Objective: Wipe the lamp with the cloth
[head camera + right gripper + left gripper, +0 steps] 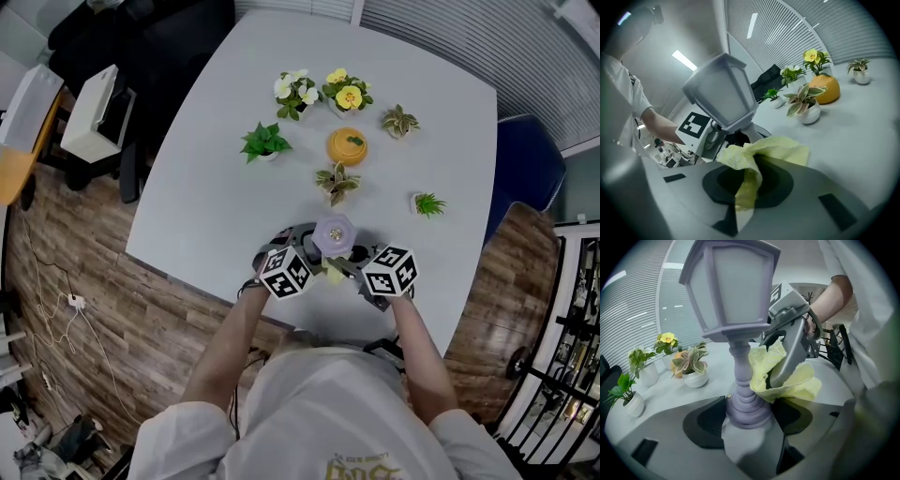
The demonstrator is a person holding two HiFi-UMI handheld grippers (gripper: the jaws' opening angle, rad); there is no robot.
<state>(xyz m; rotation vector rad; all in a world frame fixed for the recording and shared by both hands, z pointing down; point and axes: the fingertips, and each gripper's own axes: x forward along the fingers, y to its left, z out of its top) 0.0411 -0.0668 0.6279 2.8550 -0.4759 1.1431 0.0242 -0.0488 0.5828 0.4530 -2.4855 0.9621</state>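
- The left claw (746,420) is pressed shut on the foot of the lamp (733,310). The lamp stands upright near the near edge of the bench (216,169), well apart from the potted plants (265,142) toward the far edge.
- I take that grip to be the anchor. It should be firm and low, so the tall lamp does not tip when it is rubbed sideways.
- The yellow cloth (761,150) is bunched against the lamp's stem, just under the shade.
- The right claw (749,183) pinches the cloth by a fold. To wipe well, it should press lightly, travel along and around the stem, and keep cloth rather than bare claw against the lamp.
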